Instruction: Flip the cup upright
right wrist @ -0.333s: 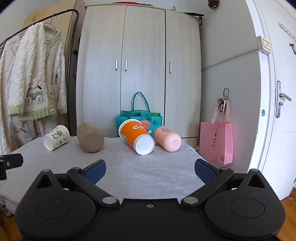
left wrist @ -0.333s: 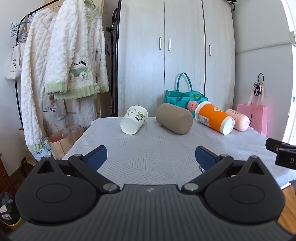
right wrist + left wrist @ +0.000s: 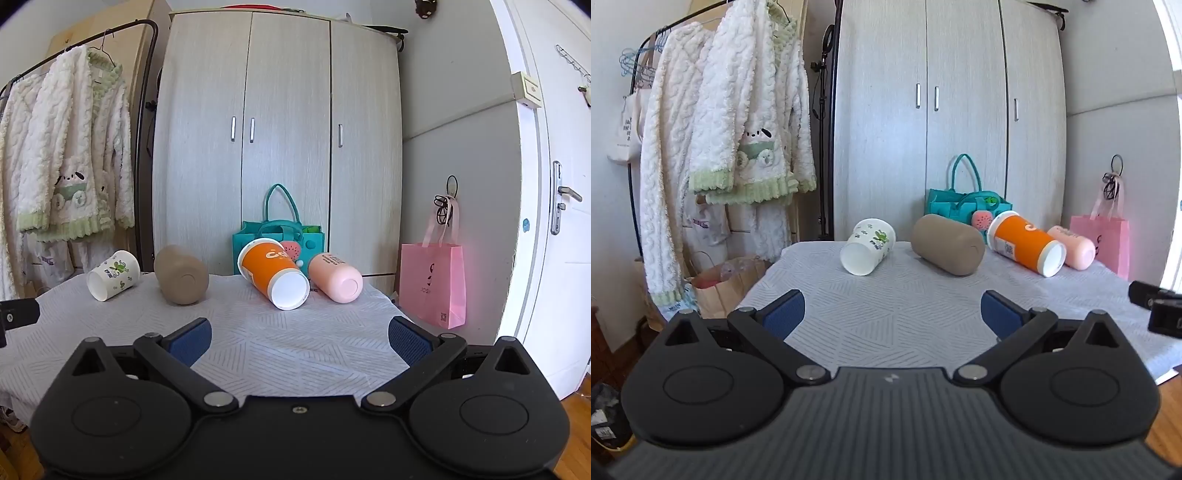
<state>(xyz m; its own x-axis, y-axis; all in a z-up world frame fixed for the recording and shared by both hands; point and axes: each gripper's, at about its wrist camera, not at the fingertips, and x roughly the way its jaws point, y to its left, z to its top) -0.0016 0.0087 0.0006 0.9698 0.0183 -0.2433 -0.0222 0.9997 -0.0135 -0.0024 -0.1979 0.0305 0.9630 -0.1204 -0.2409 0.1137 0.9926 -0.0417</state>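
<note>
Several cups lie on their sides at the far end of a table [image 3: 905,306] covered with a grey patterned cloth. From left: a white cup with green prints [image 3: 868,246] [image 3: 113,275], a tan cup [image 3: 947,244] [image 3: 181,275], an orange cup [image 3: 1027,248] [image 3: 274,272] and a pink cup [image 3: 1071,246] [image 3: 335,277]. My left gripper [image 3: 892,314] is open and empty over the near part of the table. My right gripper [image 3: 300,341] is open and empty, also near the front edge. Both are well short of the cups.
A teal bag [image 3: 277,236] stands behind the cups in front of a wardrobe [image 3: 280,140]. A pink bag [image 3: 432,284] hangs at the right by a door. White robes [image 3: 731,140] hang on a rack at the left, with a paper bag [image 3: 727,284] below.
Both views have shifted very slightly; the grippers stay open and the cups have not moved.
</note>
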